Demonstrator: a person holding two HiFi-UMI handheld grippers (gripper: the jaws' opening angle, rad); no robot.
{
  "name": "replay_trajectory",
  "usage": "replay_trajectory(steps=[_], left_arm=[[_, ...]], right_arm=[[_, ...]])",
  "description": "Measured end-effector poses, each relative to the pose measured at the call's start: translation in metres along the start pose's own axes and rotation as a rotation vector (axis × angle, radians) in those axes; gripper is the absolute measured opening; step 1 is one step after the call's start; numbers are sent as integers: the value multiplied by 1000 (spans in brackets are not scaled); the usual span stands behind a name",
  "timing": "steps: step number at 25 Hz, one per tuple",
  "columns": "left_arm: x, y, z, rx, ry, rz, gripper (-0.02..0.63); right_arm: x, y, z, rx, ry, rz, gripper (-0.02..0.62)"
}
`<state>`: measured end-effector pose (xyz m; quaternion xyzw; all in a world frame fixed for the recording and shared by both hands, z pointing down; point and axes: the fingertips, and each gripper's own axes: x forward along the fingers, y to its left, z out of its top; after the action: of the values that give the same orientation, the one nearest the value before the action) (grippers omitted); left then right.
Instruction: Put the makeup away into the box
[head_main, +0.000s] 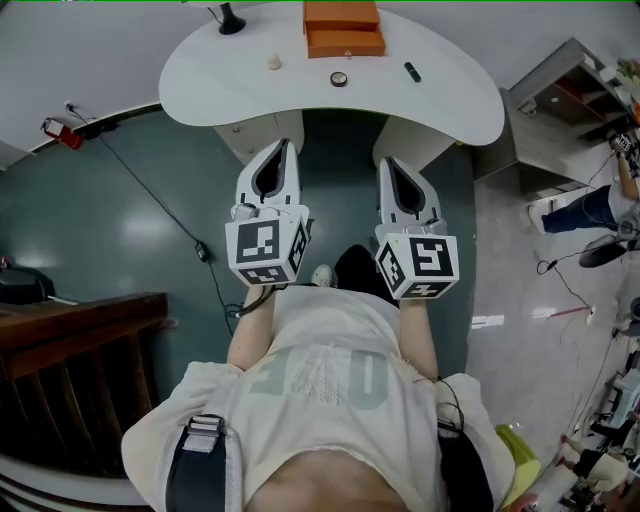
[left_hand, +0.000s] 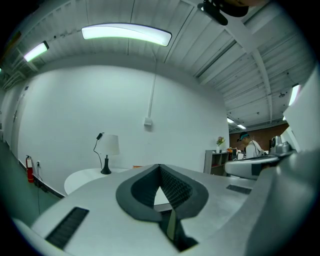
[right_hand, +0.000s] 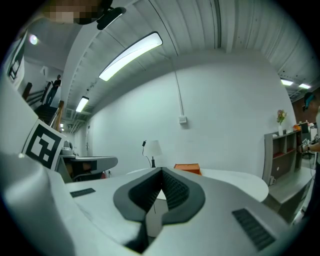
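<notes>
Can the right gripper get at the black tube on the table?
Probably, with a forward reach: the right gripper hangs short of the table, nothing stands before the black tube, but its jaws are shut.

No legible words, brands or numbers are found. Large pale letters are printed on the shirt (head_main: 320, 378), apparently upside down, and cannot be read reliably. Only coded black-and-white squares are carried by the left marker cube (head_main: 266, 250) and the right marker cube (head_main: 420, 262).
</notes>
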<state>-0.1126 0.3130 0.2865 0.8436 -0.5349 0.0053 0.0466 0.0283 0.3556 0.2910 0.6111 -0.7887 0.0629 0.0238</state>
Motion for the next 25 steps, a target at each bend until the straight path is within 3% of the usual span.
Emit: replay_trajectory(steps=[7, 12, 20, 25], left_arm=[[44, -8, 5, 4, -7, -50, 6], [95, -8, 3, 23, -15, -54, 6], [205, 3, 16, 38, -35, -20, 6], [278, 18, 32, 61, -21, 58, 6]], right_arm=[[33, -23, 1, 4, -3, -13, 3], [88, -50, 4, 30, -30, 16, 3], [191, -102, 20, -24, -14, 74, 3], [247, -142, 49, -35, -38, 101, 3]])
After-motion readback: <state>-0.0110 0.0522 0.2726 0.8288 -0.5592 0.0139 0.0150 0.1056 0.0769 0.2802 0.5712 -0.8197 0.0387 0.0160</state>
